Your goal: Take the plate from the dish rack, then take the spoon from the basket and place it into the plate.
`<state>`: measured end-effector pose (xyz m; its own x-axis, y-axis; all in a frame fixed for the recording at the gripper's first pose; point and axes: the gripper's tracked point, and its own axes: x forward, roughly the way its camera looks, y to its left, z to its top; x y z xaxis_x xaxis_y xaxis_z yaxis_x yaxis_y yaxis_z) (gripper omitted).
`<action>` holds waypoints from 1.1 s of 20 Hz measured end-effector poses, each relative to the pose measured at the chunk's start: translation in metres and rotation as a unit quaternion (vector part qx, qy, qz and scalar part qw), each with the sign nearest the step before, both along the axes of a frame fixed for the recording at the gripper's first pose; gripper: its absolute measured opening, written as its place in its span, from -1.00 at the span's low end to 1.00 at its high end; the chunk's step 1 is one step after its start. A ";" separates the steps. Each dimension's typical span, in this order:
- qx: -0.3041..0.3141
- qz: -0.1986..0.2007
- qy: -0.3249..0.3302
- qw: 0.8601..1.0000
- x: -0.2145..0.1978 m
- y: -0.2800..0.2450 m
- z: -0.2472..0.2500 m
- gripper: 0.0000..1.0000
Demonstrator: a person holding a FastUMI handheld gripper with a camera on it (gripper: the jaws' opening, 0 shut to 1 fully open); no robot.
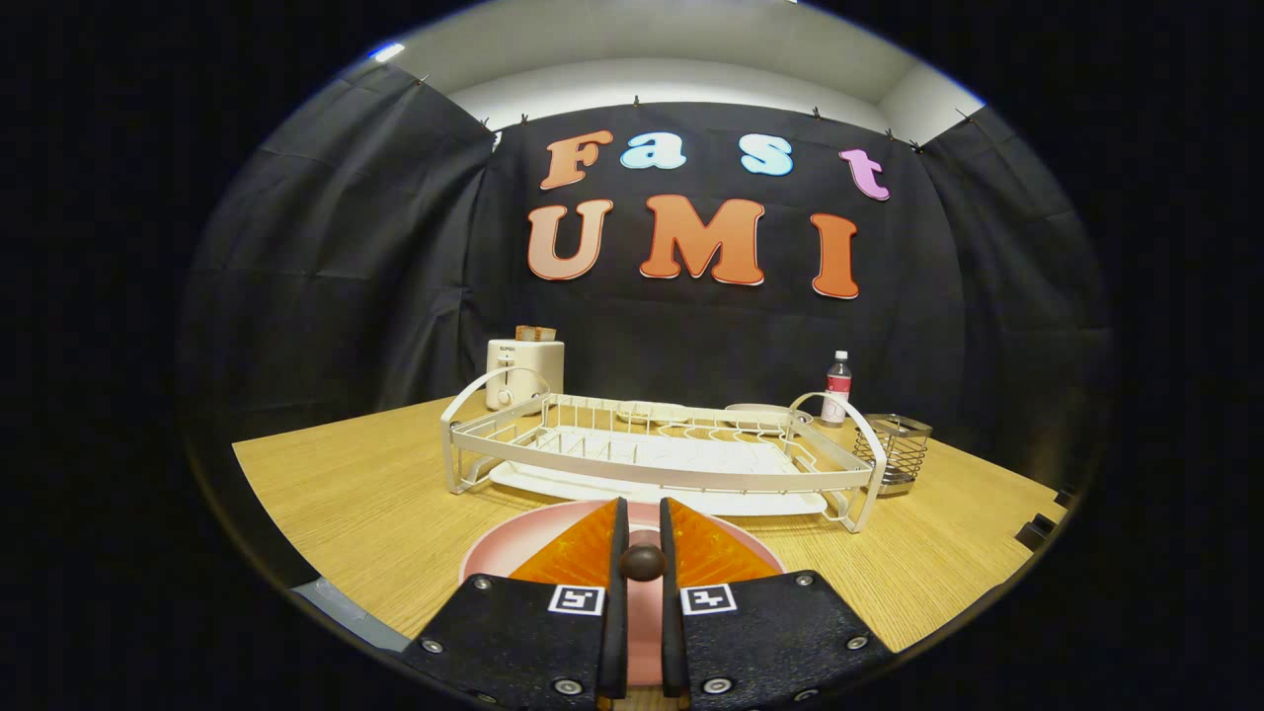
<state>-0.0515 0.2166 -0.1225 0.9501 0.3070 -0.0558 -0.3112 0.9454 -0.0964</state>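
Note:
A pink plate (491,559) lies flat on the wooden table (346,494), just in front of the white wire dish rack (652,464). My gripper (642,513) hangs low over the plate with its fingers close together. Between them sits a dark brown spoon (642,563), its rounded end facing the camera, and both fingers press on it. The rest of the spoon is hidden by the fingers. The wire basket (897,452) stands at the rack's right end, beyond the fingers.
A white toaster (523,370) with toast in it stands behind the rack's left end. A small bottle (837,387) stands behind its right end. Pale flat dishes (755,409) lie behind the rack. The table's front edge runs just below the plate.

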 end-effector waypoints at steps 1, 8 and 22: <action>-0.002 -0.001 0.006 1.000 0.000 -0.001 -0.004 -0.70; -0.008 -0.011 0.011 1.000 -0.001 -0.008 -0.005 -0.47; 0.005 -0.032 0.004 0.999 0.015 -0.072 0.033 0.95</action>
